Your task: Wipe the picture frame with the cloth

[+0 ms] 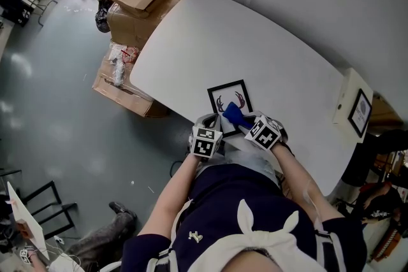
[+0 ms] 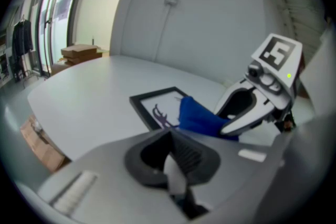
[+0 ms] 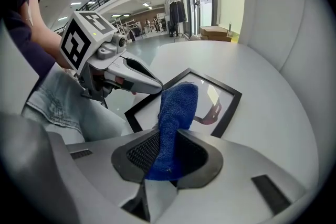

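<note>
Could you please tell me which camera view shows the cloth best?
The right gripper view: the blue cloth fills the centre, pinched in the right claw and reaching over the frame. The head view shows only a small blue patch; the left gripper view shows its end on the frame.

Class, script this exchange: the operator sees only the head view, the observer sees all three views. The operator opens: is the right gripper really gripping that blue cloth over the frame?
Observer: Yes. The right gripper view shows the right gripper with its jaws shut on the blue cloth, whose free end reaches over the picture frame.
Operator: And the left gripper?
Observer: Its own view shows the jaws together with nothing between them; the frame lies ahead of them.
</note>
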`<act>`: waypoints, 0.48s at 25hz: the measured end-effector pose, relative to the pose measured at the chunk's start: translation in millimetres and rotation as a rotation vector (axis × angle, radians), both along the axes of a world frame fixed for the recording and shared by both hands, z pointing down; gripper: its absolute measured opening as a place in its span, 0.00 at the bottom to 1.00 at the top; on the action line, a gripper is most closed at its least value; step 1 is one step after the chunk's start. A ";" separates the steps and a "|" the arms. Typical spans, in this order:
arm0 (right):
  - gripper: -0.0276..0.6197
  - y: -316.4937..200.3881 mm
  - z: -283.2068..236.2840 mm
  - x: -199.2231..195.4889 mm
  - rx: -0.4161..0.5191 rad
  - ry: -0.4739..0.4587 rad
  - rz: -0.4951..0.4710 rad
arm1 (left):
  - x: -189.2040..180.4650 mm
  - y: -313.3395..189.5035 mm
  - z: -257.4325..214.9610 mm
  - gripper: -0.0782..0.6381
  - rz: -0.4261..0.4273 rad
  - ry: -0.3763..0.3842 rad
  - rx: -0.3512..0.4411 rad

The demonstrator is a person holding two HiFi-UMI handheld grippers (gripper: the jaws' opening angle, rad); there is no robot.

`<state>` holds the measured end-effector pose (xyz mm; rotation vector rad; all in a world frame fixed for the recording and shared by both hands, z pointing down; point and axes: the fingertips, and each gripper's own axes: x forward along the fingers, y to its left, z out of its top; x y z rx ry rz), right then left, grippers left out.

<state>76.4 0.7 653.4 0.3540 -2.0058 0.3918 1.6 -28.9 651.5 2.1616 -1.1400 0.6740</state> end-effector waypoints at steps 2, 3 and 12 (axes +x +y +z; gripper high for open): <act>0.18 -2.8 0.6 4.6 0.000 -0.003 0.013 | -0.7 -0.8 0.7 0.11 0.000 0.001 0.001; 0.18 -3.8 1.2 6.4 -0.001 -0.008 0.021 | -0.9 -1.1 0.9 0.11 -0.001 0.002 0.001; 0.18 -3.5 0.9 6.3 0.000 -0.068 0.109 | -0.6 0.0 1.2 0.11 0.001 0.002 0.002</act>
